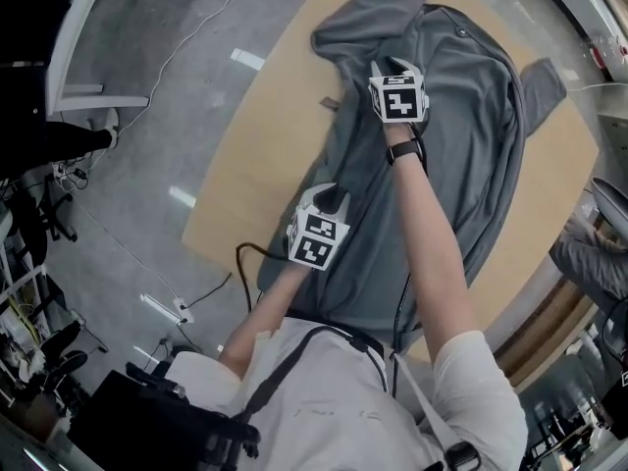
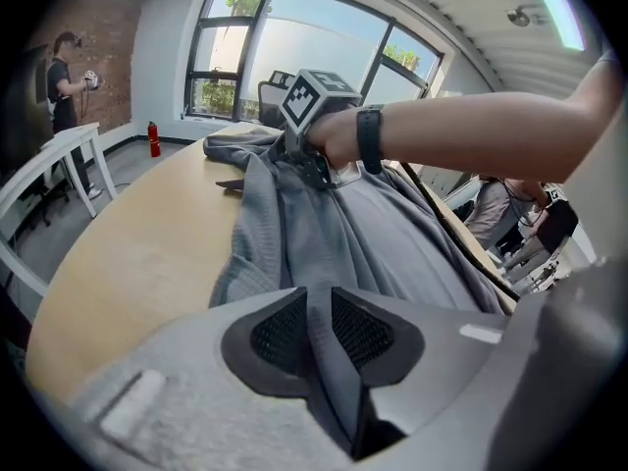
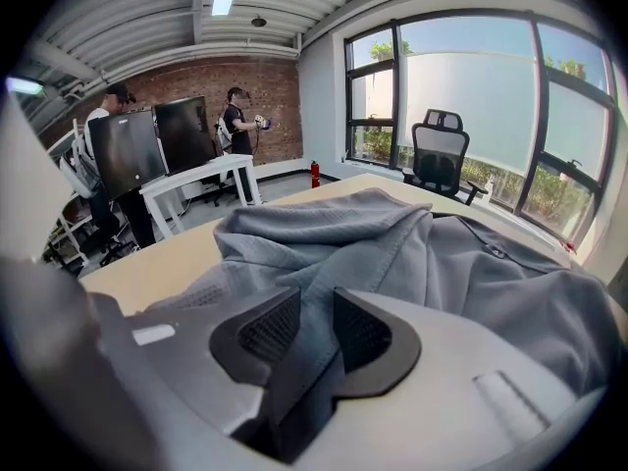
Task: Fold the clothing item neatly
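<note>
1. Grey cloth fills the head view. One shirt (image 1: 461, 145) lies spread on a pale wooden table (image 1: 265, 145). Its long axis runs from the wearer (image 1: 343, 391) to the far edge. What looks like the collar end lies farthest off, and one sleeve (image 1: 545, 81) sticks out to the right. Two tongs sit along the shirt's left side, the left gripper (image 1: 332, 202) nearer and the right gripper (image 1: 392, 67) farther. Their jaws cannot be read from above.
2. The left gripper view shows its pads nipped narrow on a ridge of shirt standing up between them. Ahead, the right gripper rests on the cloth. Only this view shows a red fire extinguisher (image 2: 153, 137) and one bystander (image 2: 61, 81) by a brick wall.
3. The right gripper view shows its jaws likewise pinched on a fold of shirt, with a bunched heap beyond. Only this view shows one office chair (image 3: 439, 150) by the window and two standing figures (image 3: 238, 116).
</note>
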`<action>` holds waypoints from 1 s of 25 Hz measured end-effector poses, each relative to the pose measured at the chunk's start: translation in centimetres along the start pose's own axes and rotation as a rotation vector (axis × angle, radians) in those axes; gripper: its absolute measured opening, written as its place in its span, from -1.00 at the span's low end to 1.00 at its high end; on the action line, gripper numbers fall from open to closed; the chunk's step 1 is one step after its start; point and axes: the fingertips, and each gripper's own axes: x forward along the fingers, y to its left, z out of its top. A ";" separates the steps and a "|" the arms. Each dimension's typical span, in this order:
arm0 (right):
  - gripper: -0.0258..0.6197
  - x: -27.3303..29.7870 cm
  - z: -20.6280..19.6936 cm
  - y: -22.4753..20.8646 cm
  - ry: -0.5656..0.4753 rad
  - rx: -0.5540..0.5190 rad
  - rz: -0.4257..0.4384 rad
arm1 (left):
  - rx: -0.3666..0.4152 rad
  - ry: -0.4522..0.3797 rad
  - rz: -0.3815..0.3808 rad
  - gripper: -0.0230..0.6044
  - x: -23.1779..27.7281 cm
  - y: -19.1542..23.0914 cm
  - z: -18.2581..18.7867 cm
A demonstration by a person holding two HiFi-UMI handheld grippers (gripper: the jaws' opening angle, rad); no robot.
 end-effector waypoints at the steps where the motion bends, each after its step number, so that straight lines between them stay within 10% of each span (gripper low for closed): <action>1: -0.60 0.0 0.0 -0.1 0.003 -0.007 -0.007 | 0.001 0.009 0.002 -0.66 0.1 -0.2 -0.3; 13: -0.87 -0.1 0.1 -0.6 -0.006 -0.011 0.017 | -0.022 0.081 0.122 -0.88 1.2 0.6 -1.5; 25: -0.87 -7.3 1.6 -5.4 -0.196 0.158 0.044 | -0.006 -0.016 -0.074 -0.89 -0.6 -7.3 3.0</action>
